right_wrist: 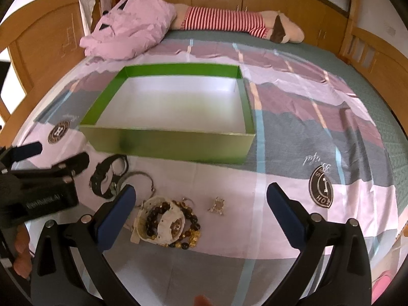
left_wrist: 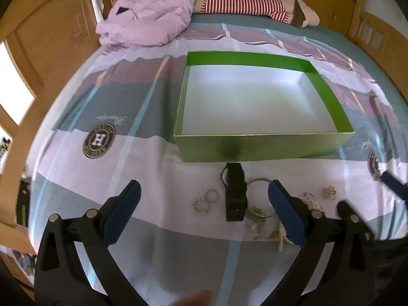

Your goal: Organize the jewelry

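Hovering over a bed spread with a pink, grey and mauve patchwork sheet point(left_wrist: 142, 168), left gripper point(left_wrist: 204, 196) spread wide, nothing between its blue-padded fingers point(left_wrist: 127, 204); right gripper point(right_wrist: 201, 199) likewise spread wide and empty, poised above the jewelry; shallow green cardboard box with a white inside point(left_wrist: 265, 148) lying open on the sheet just beyond the pieces, nothing in it; black wristwatch with a chunky strap point(left_wrist: 234, 196) set lengthwise close to the box's near wall; two small silver rings point(left_wrist: 205, 201) just left of the watch, touching each other; thin silver bangle point(left_wrist: 257, 182) just right of the watch, partly hidden behind the left gripper's right finger; heap of dark and amber beaded bracelets over a white shell-like piece point(right_wrist: 169, 223) nearer the right gripper's left finger; small silver charm point(right_wrist: 216, 206) apart to the heap's right; crumpled pink quilt point(right_wrist: 127, 30) and striped plush toy point(right_wrist: 229, 21) at the far end of the bed.
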Tool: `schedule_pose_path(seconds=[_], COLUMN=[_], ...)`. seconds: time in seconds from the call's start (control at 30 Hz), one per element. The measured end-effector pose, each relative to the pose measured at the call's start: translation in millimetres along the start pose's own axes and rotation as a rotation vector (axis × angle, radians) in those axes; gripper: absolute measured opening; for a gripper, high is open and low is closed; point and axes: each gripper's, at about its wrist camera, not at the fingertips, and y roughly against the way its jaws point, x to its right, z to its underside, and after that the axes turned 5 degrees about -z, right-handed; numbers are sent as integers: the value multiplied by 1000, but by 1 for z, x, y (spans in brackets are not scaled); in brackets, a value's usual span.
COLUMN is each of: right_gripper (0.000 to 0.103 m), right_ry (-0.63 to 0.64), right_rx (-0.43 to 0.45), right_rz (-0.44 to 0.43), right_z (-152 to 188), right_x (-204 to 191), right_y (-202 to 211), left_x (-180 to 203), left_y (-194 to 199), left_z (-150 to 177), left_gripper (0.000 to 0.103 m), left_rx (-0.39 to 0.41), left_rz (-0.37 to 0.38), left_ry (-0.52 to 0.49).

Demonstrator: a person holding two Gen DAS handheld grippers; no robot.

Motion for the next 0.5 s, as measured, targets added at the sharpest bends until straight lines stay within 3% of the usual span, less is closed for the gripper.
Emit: schedule_pose_path(seconds=[0.17,0.3,0.33,0.5], right_gripper=[96,69,66,66], right_ry=[32,38,31,5], right_rx=[-70,-133,-147,-233], right_rz=[-28,-30,-41,-137], right_z=[6,12,13,20], right_x=[-9,-8,-7,-10], right_y=[-12,-24,-27,-44], left_x=[-2,-1,-2,-11], left_y=[-5,-19,-23,-38], left_z=[-2,1,1,3], left_gripper=[101,87,83,82], left_rx=[-24,-99,-119,-180], left_rz=[38,92,106,106], left_ry=[12,9,17,54])
